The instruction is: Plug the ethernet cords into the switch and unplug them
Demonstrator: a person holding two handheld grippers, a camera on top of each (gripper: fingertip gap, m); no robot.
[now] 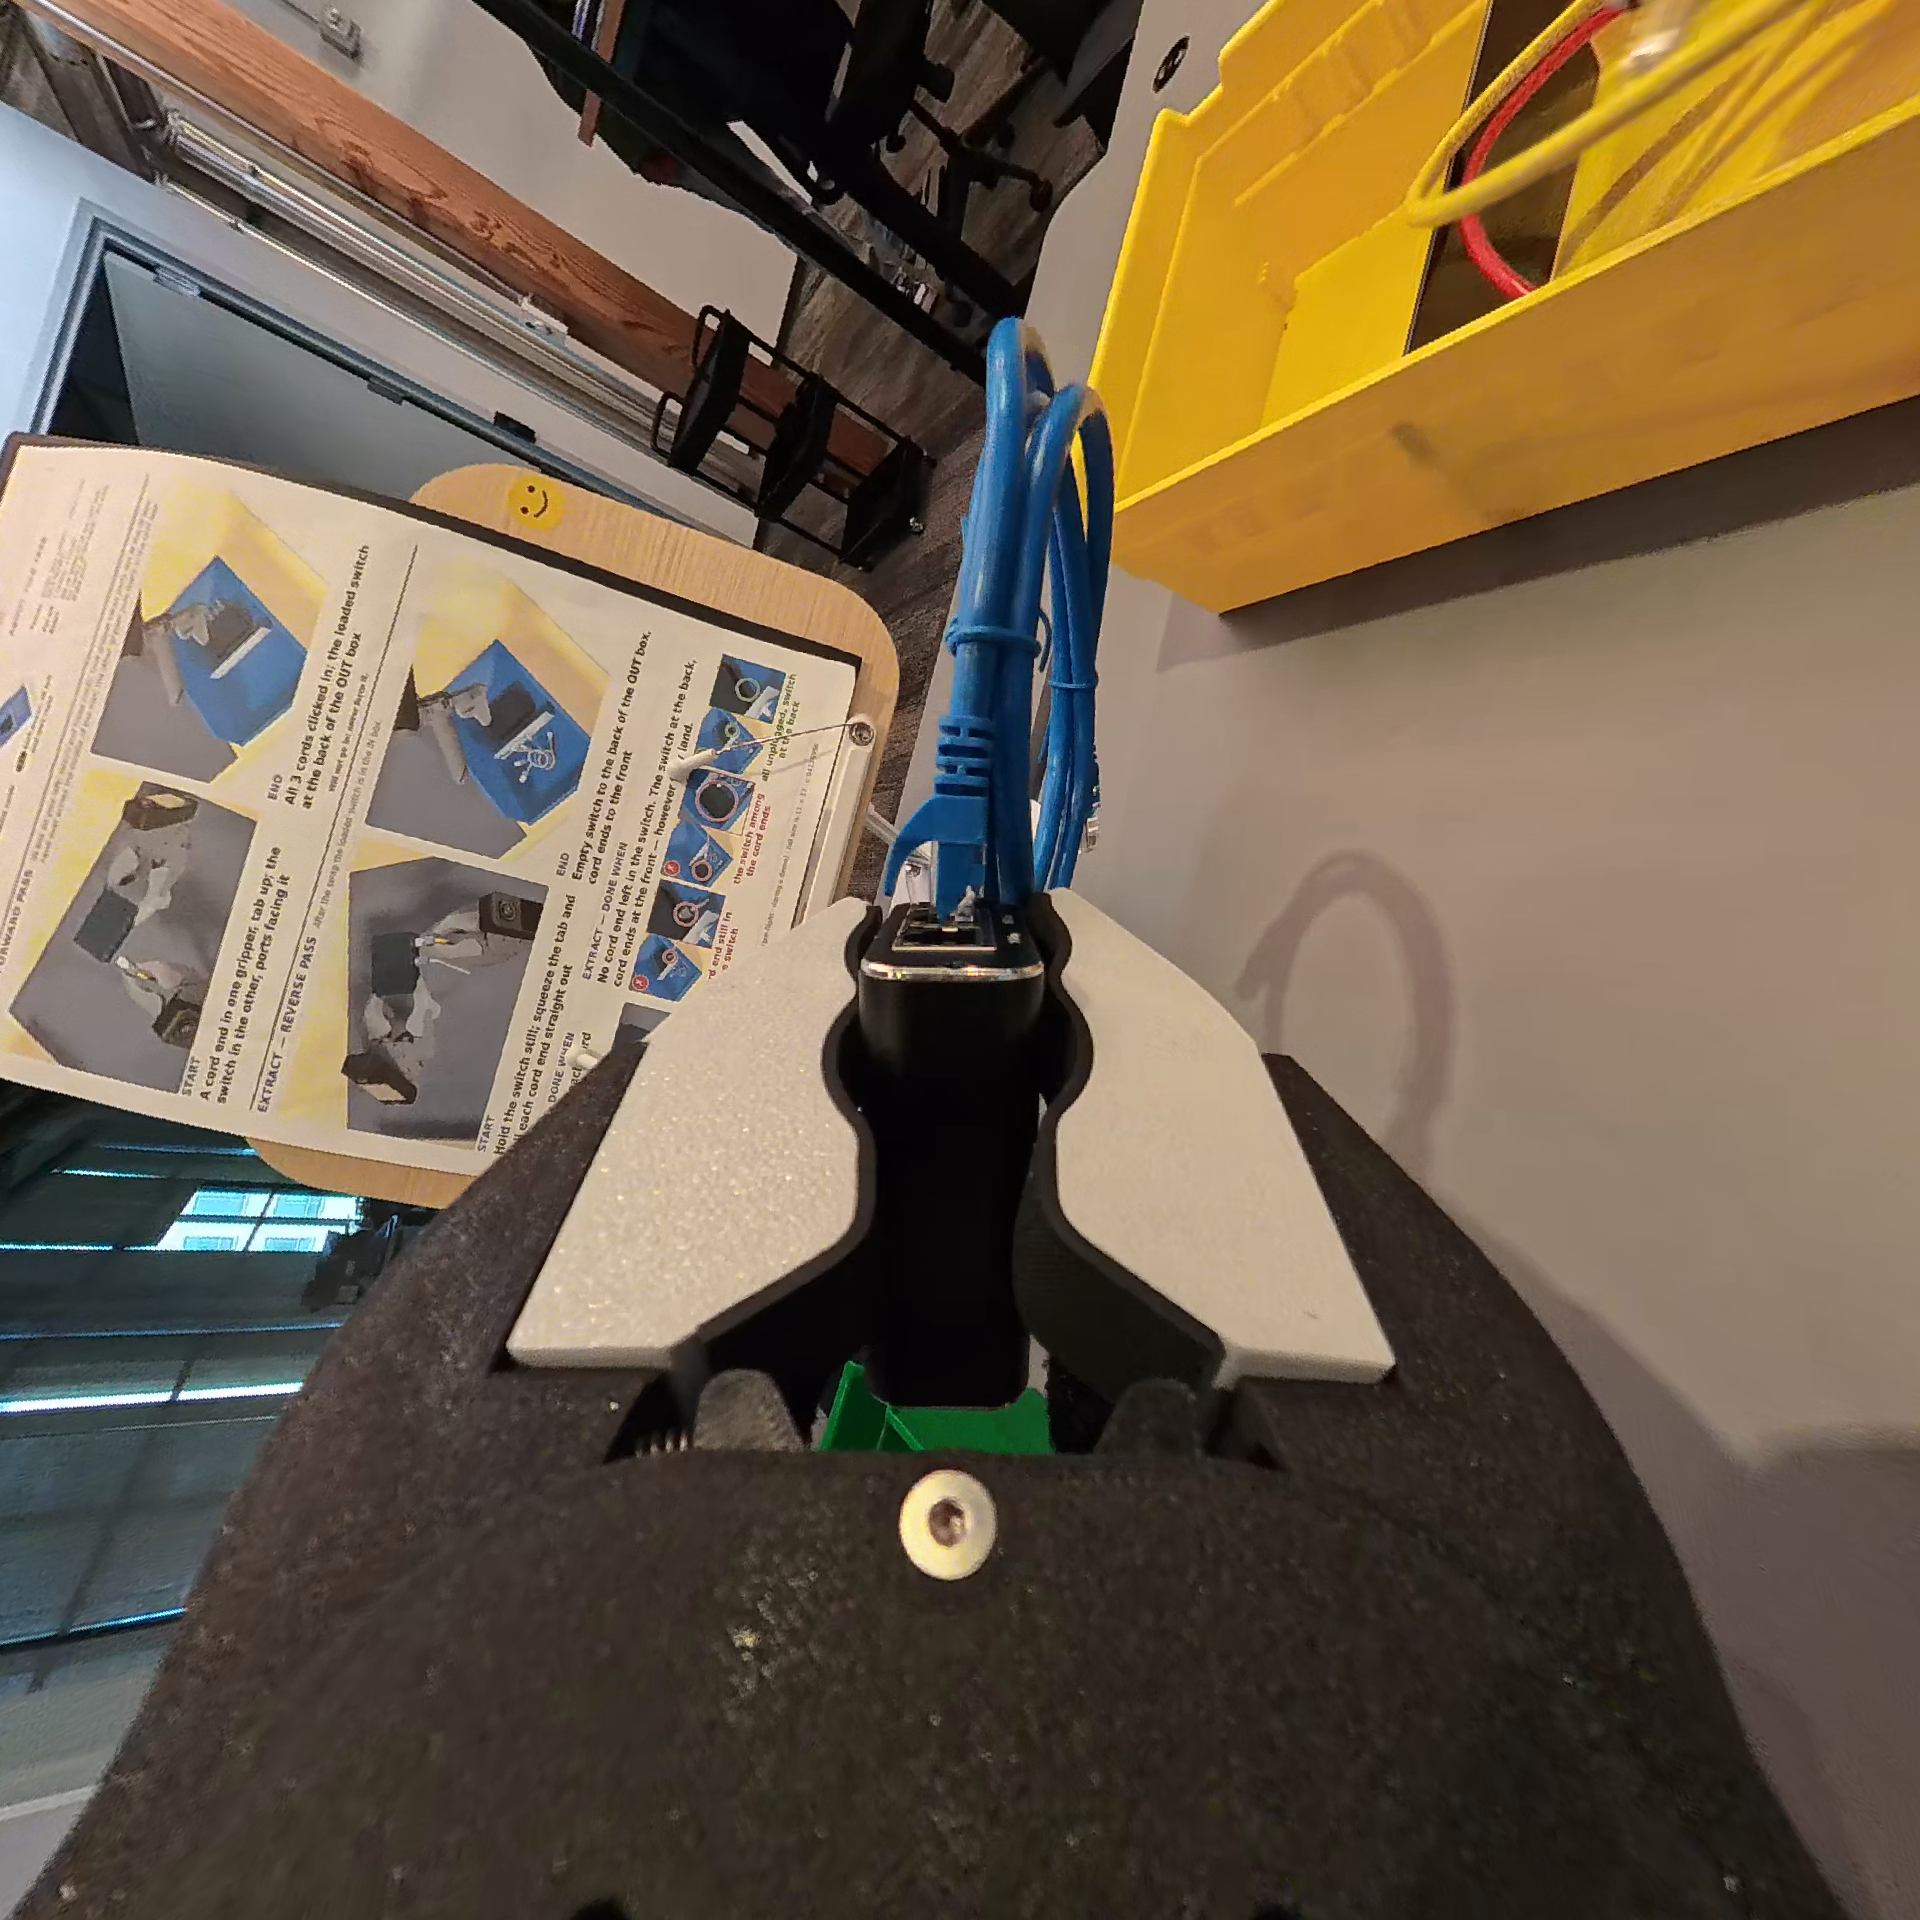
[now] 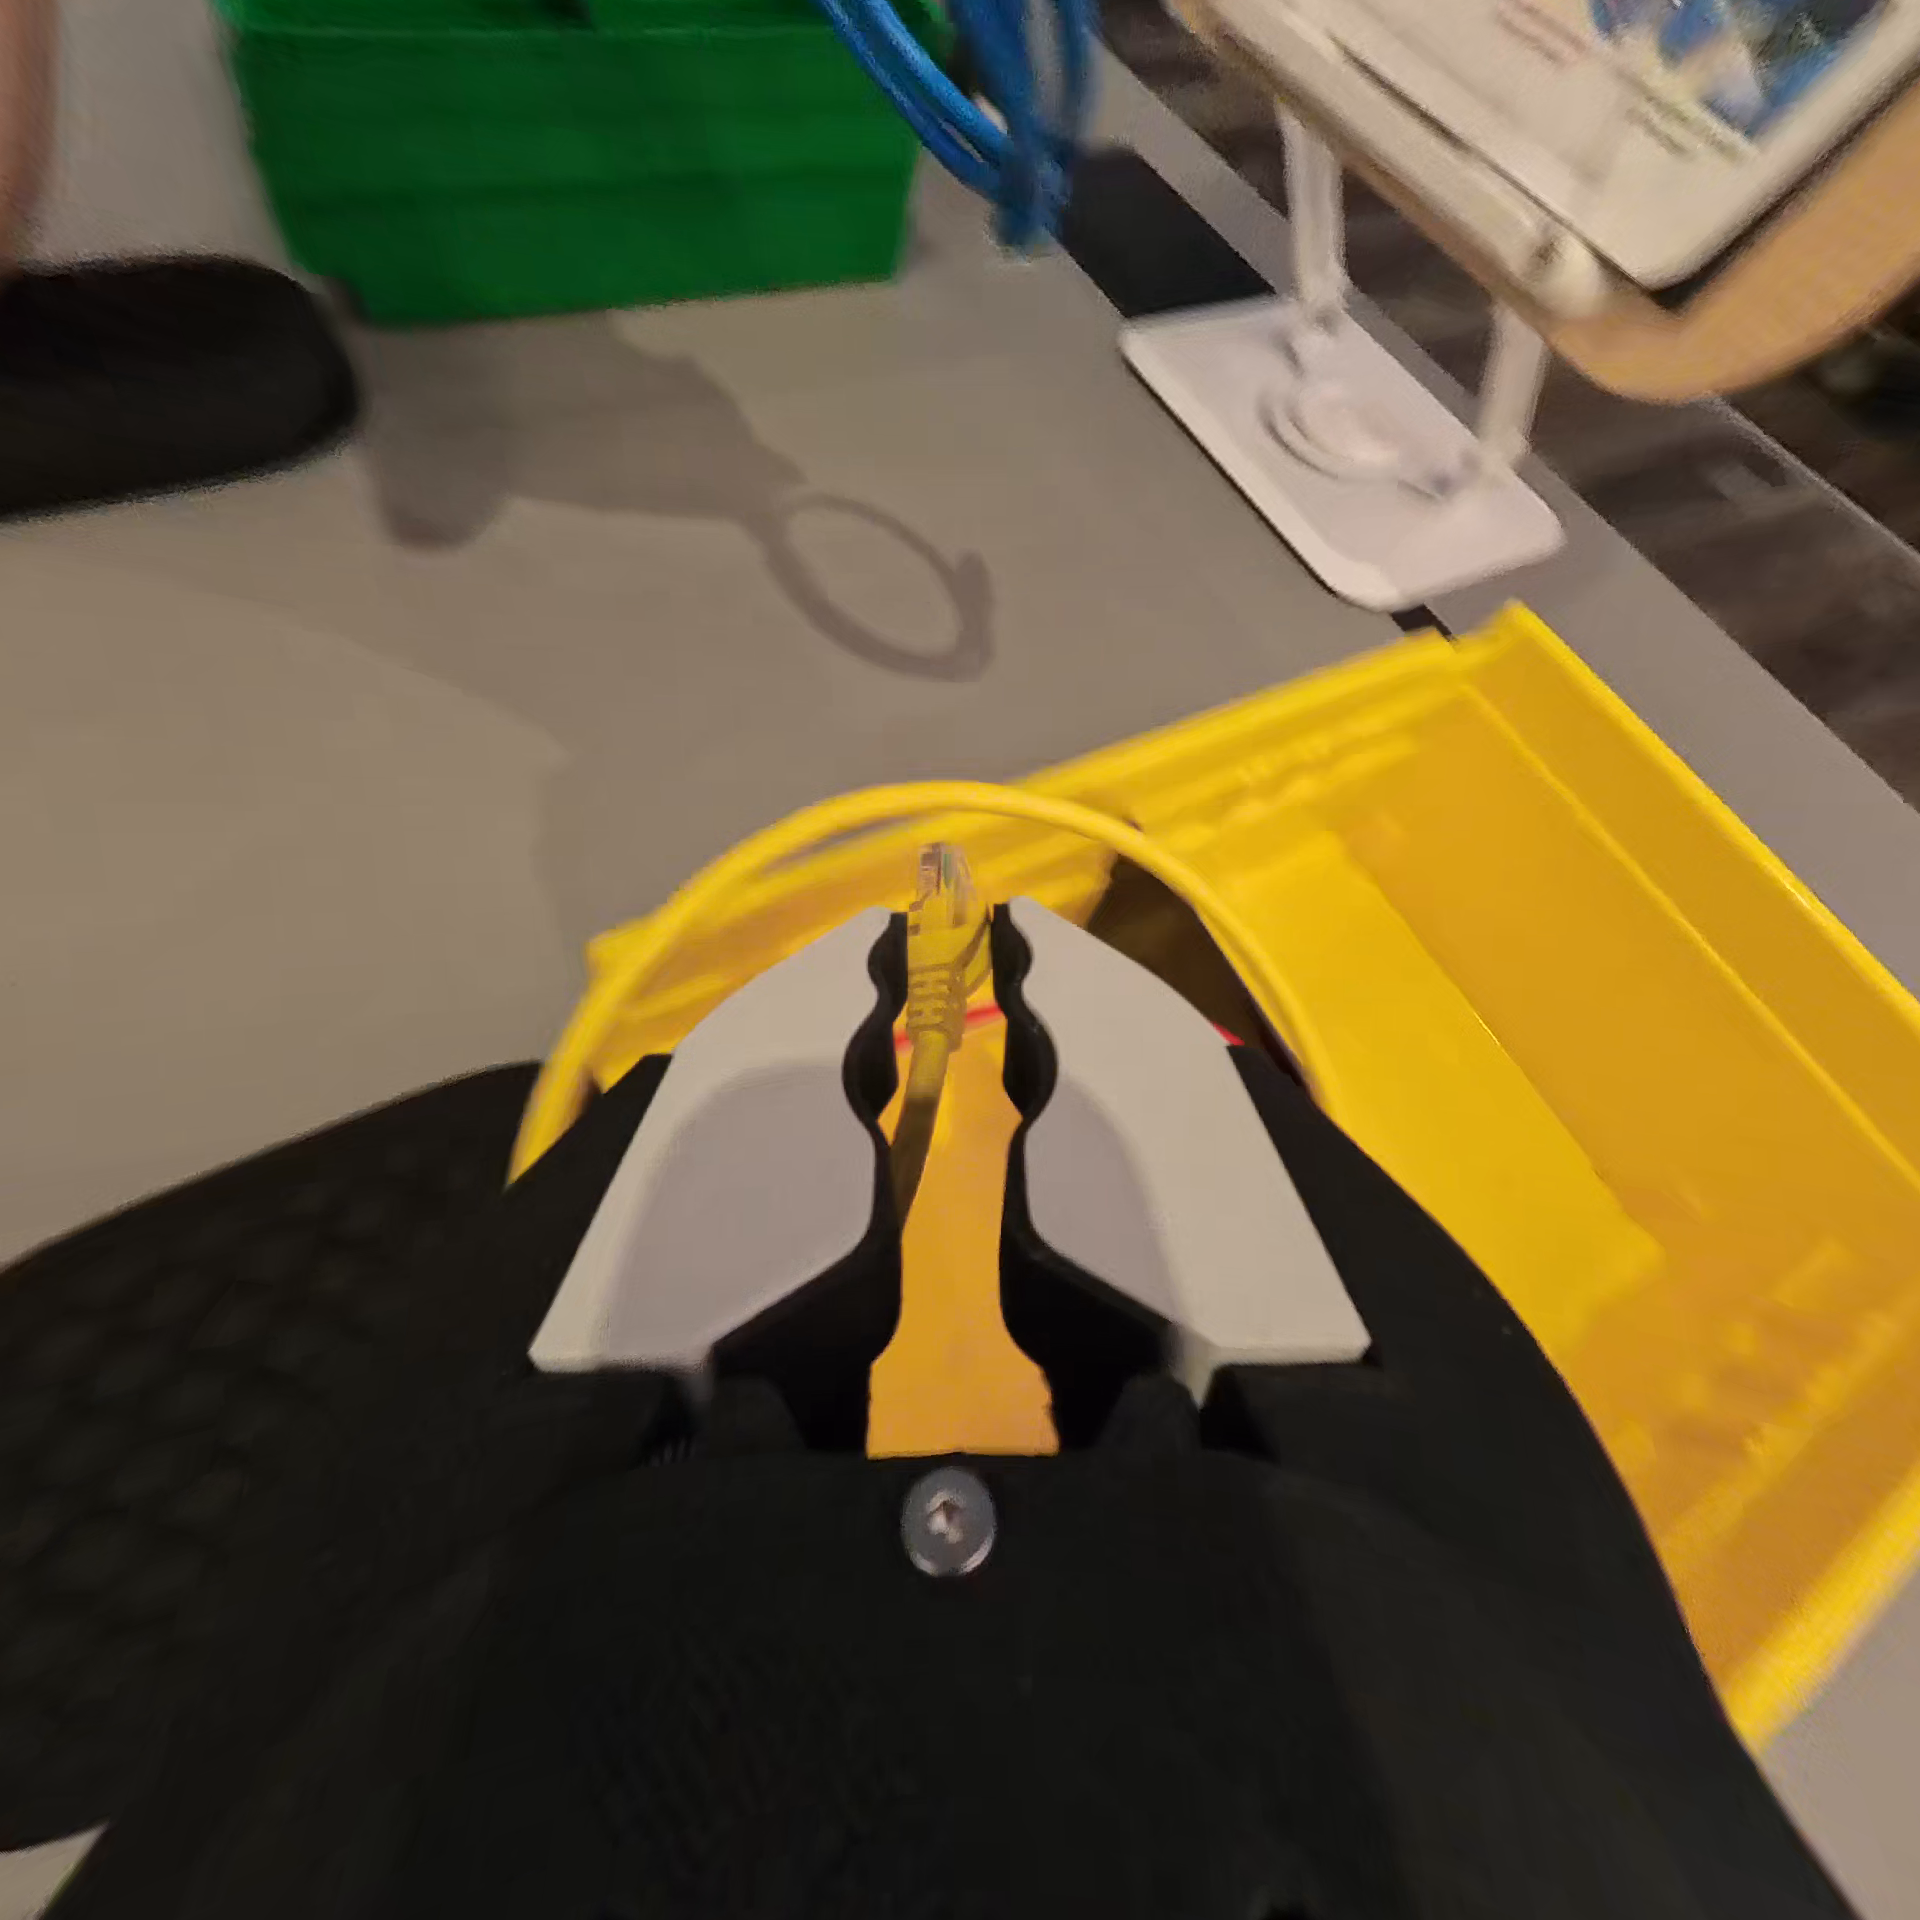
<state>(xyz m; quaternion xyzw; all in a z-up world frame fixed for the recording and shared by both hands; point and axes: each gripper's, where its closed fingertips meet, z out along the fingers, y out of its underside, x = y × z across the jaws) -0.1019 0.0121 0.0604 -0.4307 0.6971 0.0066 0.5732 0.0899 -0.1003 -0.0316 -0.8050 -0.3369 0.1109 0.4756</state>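
In the left wrist view my left gripper (image 1: pixel 954 920) is shut on a black switch (image 1: pixel 951 1091), ports facing away from me. A blue ethernet cord (image 1: pixel 1039 582) is plugged into one port by its blue connector (image 1: pixel 951 800) and rises in a tied coil. In the right wrist view my right gripper (image 2: pixel 948 914) is shut on a yellow cord's connector (image 2: pixel 940 951). Its clear plug tip (image 2: pixel 940 868) pokes out past the fingertips. The yellow cord (image 2: pixel 935 805) loops over the front of a yellow bin (image 2: pixel 1558 935). The blue cord (image 2: pixel 987 125) shows far off, blurred.
A yellow bin (image 1: pixel 1455 416) holds yellow and red cords (image 1: pixel 1496 208). A green bin (image 2: pixel 582 177) stands at the back left. An instruction sheet on a wooden board (image 1: pixel 416 810) stands on a white stand (image 2: pixel 1340 457) by the grey table's edge (image 2: pixel 1662 416). My right fingertips sit around 25 cm from my left ones.
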